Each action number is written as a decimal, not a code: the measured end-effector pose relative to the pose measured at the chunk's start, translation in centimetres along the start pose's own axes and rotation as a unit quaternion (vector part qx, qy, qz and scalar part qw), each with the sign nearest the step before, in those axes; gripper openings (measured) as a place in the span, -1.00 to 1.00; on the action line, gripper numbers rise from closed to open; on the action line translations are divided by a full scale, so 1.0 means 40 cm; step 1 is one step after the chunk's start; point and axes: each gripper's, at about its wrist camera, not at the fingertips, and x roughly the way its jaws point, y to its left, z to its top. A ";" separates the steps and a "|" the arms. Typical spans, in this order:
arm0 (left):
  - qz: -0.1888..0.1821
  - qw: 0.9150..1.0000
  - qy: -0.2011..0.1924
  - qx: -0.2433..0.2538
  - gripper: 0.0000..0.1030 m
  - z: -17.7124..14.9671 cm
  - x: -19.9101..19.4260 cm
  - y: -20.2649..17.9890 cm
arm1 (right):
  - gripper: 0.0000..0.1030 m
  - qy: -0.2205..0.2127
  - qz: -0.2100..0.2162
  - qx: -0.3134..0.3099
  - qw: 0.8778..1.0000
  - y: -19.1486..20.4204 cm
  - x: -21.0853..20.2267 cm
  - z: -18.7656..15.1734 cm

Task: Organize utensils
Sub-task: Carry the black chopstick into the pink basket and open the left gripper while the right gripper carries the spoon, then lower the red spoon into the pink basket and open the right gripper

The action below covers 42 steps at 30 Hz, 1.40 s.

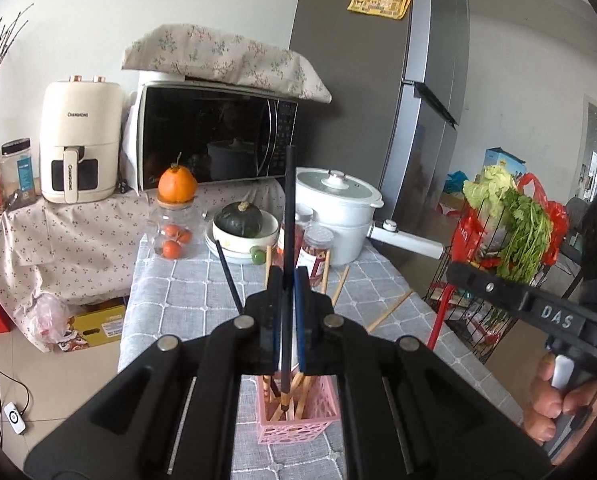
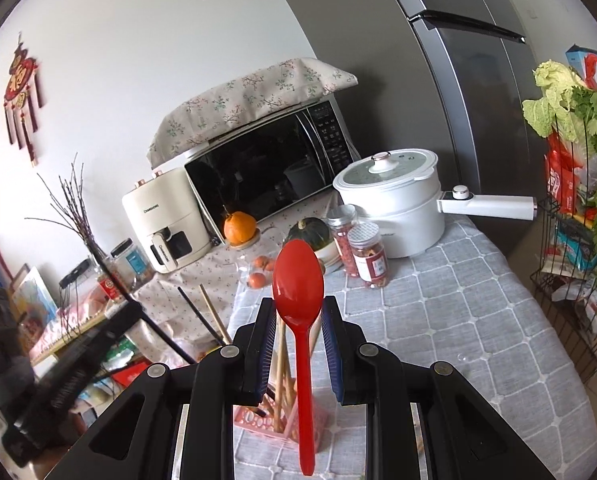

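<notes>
My left gripper point(image 1: 288, 280) is shut on a black chopstick point(image 1: 288, 208) that stands upright, its lower end over the pink holder point(image 1: 298, 420). The holder stands on the grey checked table and holds several wooden chopsticks point(image 1: 294, 392). Another black chopstick point(image 1: 228, 274) leans to the left. My right gripper point(image 2: 298, 312) has its jaws apart around a red plastic spoon point(image 2: 298, 280), bowl up, with the handle reaching down past the pink holder point(image 2: 258, 420). I cannot tell whether the pads touch the spoon. The right gripper's body point(image 1: 538, 308) shows at the right in the left wrist view.
At the table's far end stand a white electric pot point(image 1: 338, 208), two red-filled jars point(image 1: 316, 252), a bowl with a green squash point(image 1: 244, 228) and a glass jar with an orange on top point(image 1: 176, 224). A wire basket of greens point(image 1: 510, 232) stands to the right. A microwave point(image 1: 218, 140) sits behind.
</notes>
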 end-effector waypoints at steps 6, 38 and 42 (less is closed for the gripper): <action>-0.019 0.999 0.043 -0.022 -0.69 -0.026 0.037 0.014 | -0.55 -0.027 0.018 0.001 0.999 0.021 0.005 -0.003; 0.083 0.981 0.170 -0.055 0.67 -0.114 0.001 0.120 | -0.43 0.019 -0.017 -0.052 0.998 0.099 0.157 -0.092; 0.080 0.979 0.175 -0.063 0.86 -0.124 -0.004 0.124 | -0.02 0.022 0.004 -0.044 0.999 0.086 0.108 -0.081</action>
